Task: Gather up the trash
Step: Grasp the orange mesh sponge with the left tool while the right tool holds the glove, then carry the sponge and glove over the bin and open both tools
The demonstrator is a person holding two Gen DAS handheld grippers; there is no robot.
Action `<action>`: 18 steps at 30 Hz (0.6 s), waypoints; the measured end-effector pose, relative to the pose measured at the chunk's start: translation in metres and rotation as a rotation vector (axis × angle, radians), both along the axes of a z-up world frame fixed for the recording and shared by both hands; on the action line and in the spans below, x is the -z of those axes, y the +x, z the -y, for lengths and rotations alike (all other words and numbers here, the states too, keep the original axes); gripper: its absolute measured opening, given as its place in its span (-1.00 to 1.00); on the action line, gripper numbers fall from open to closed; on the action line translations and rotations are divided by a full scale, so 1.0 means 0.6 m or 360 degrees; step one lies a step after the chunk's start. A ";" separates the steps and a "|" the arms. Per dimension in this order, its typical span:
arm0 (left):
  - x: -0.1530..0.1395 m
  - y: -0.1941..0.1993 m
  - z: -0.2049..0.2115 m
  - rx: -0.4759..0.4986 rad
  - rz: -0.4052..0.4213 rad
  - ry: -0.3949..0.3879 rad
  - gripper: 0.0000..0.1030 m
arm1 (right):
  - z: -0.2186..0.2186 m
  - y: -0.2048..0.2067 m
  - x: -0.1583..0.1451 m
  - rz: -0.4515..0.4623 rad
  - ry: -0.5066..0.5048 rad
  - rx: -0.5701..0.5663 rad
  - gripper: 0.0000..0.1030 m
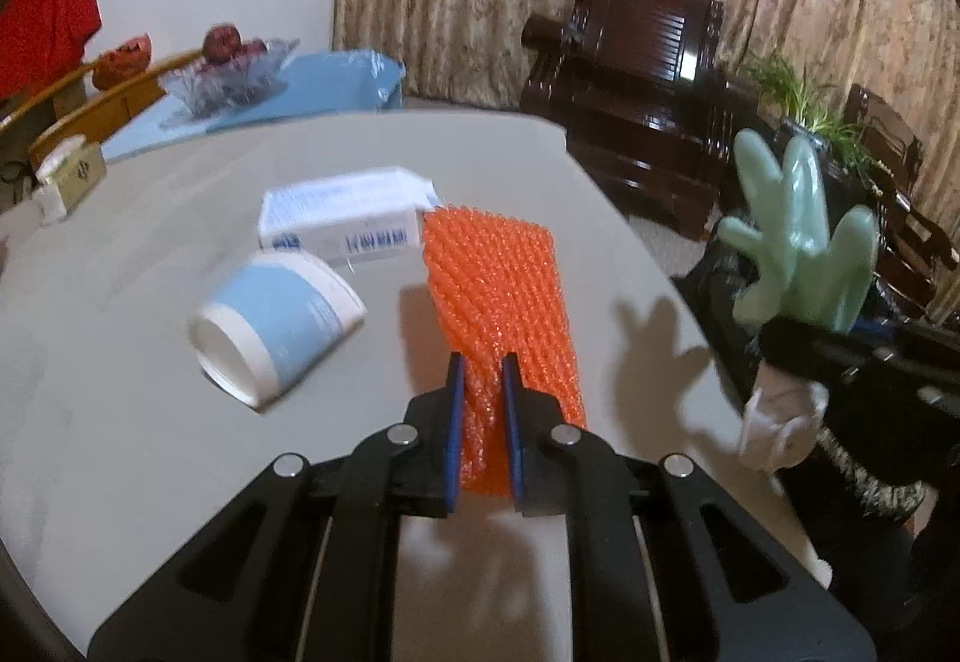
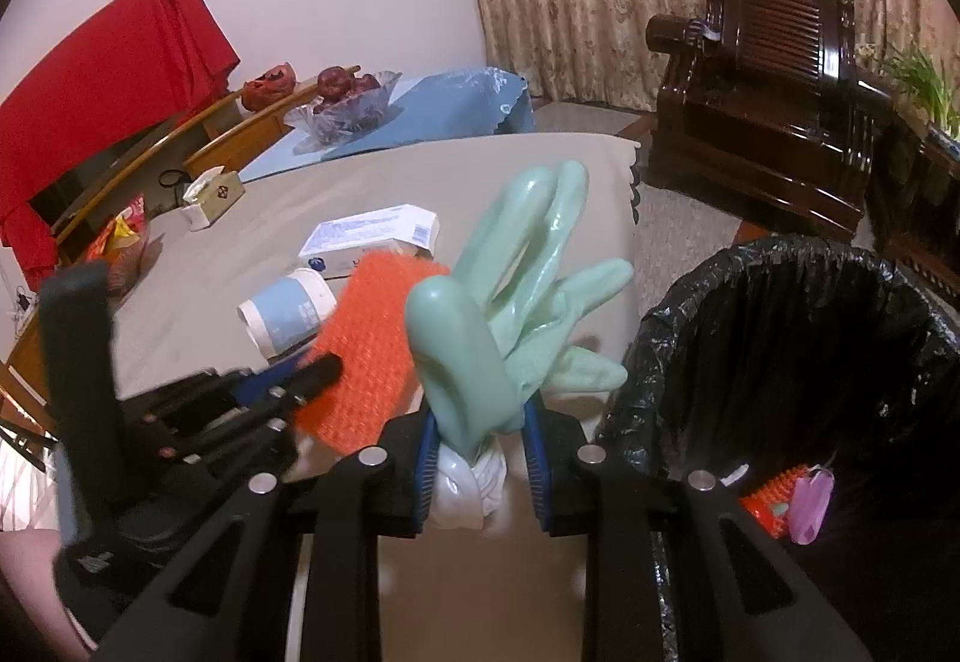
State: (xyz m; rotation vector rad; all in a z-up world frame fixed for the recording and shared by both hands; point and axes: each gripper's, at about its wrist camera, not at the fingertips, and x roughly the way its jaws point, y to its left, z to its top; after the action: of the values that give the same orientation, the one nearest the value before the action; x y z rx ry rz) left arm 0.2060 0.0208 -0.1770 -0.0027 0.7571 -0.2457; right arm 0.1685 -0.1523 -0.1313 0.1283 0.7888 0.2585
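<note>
The left gripper has its jaws clamped on the orange bubble wrap, lower centre of frame, on the tabletop. The right gripper jaws grip a green rubber glove left of the black-lined bin.

A grey table carries a white box, a tipped cup and orange bubble wrap
</note>
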 end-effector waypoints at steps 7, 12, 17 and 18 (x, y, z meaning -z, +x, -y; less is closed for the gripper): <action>-0.063 -0.024 0.003 -0.0008 0.0103 0.0003 -0.79 | -0.005 -0.014 -0.032 0.0055 -0.0009 -0.0007 -0.50; -0.104 -0.045 0.011 -0.0006 0.0177 -0.0011 -0.79 | 0.002 -0.028 -0.066 0.0115 -0.0015 0.0001 -0.50; -0.135 -0.058 0.029 0.0025 0.0226 -0.0025 -0.79 | 0.021 -0.041 -0.101 0.0175 -0.0016 0.0034 -0.51; -0.143 -0.063 0.037 0.0037 0.0241 -0.0030 -0.79 | 0.026 -0.043 -0.106 0.0185 -0.0022 0.0041 -0.51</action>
State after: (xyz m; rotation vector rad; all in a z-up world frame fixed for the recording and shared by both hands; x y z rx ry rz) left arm 0.1684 -0.0012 -0.0915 0.0067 0.6042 -0.2721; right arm 0.1428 -0.1678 -0.0676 0.1093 0.6726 0.2339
